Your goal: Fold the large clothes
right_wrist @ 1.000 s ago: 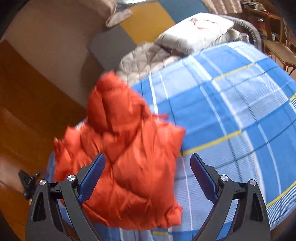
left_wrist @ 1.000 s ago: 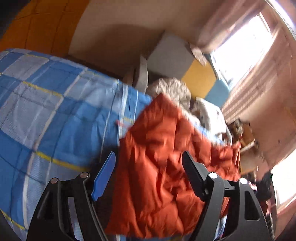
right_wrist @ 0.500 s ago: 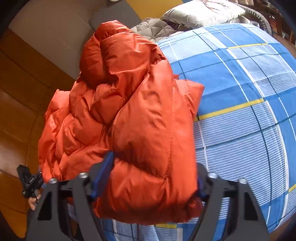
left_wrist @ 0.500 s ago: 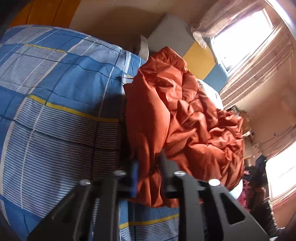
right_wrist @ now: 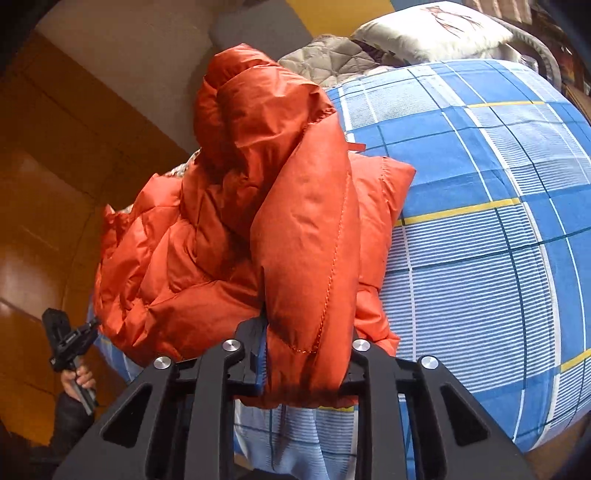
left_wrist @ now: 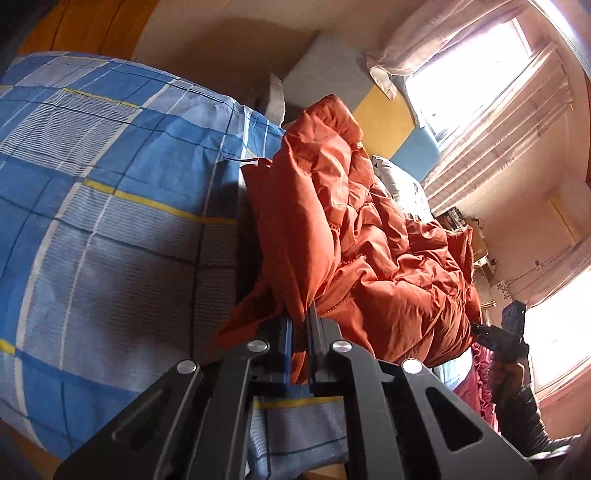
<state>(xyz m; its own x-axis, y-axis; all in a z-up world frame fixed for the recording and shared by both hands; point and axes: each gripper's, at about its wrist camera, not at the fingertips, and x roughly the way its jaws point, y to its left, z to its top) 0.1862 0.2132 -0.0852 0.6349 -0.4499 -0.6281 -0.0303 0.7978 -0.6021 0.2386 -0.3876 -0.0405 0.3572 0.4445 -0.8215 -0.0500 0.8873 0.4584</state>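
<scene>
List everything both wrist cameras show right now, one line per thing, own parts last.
Puffer jacket: one, orange, bunched on the bed's near edge.
Bedcover: one, blue plaid with yellow lines, under the jacket.
Pillow: one, pale, at the bed's far end.
Quilted blanket: one, grey-beige, beside the pillow.
Curtains: pale pink, at the bright window.
Left claw: black, shut on a thin jacket edge.
Right claw: black, just closed onto a thick jacket fold.
Hand: one, holding the left claw's handle.

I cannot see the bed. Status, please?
Left gripper shut on orange jacket edge. Right gripper has just closed on a padded fold. Nothing in the way.
</scene>
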